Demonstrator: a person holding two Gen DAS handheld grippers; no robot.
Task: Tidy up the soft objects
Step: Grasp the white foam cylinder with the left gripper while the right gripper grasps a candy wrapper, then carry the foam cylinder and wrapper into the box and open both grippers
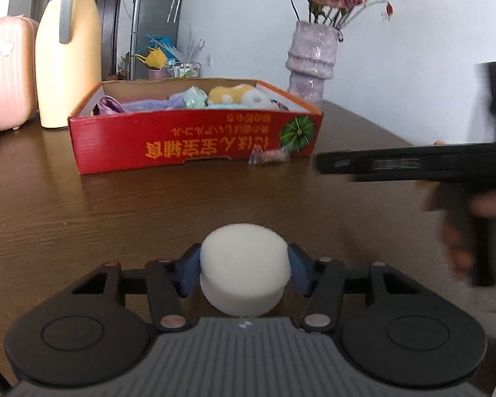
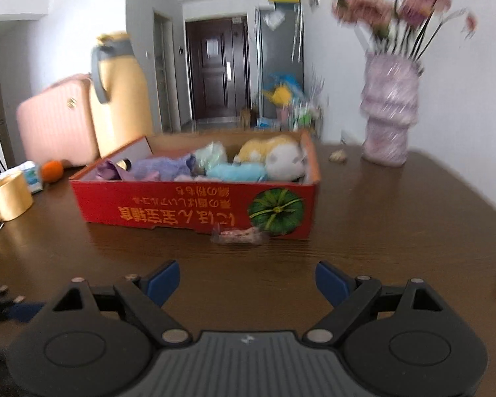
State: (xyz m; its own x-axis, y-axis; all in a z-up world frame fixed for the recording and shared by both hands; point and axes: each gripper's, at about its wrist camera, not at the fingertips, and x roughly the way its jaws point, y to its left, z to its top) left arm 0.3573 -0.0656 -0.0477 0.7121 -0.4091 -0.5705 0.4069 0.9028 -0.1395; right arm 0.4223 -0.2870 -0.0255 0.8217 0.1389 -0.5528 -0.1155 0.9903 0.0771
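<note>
A round white sponge (image 1: 244, 248) sits squeezed at its waist between the blue pads of my left gripper (image 1: 244, 269), which is shut on it just above the brown table. Further back stands the red cardboard box (image 1: 195, 145), holding a purple cloth (image 1: 148, 104), a yellow plush (image 1: 229, 94) and a white plush (image 1: 256, 99). My right gripper (image 2: 248, 279) is open with nothing between its fingers, low over the table in front of the box (image 2: 195, 205). Its black body (image 1: 413, 165) and a hand show blurred at the right of the left wrist view.
A small pink wrapped item (image 2: 239, 235) lies against the box's front wall. A yellow jug (image 1: 67, 53) and pink case (image 1: 6, 69) stand back left, a vase of flowers (image 1: 310, 63) back right. A mug (image 2: 8, 198) and an orange (image 2: 52, 170) sit at the left.
</note>
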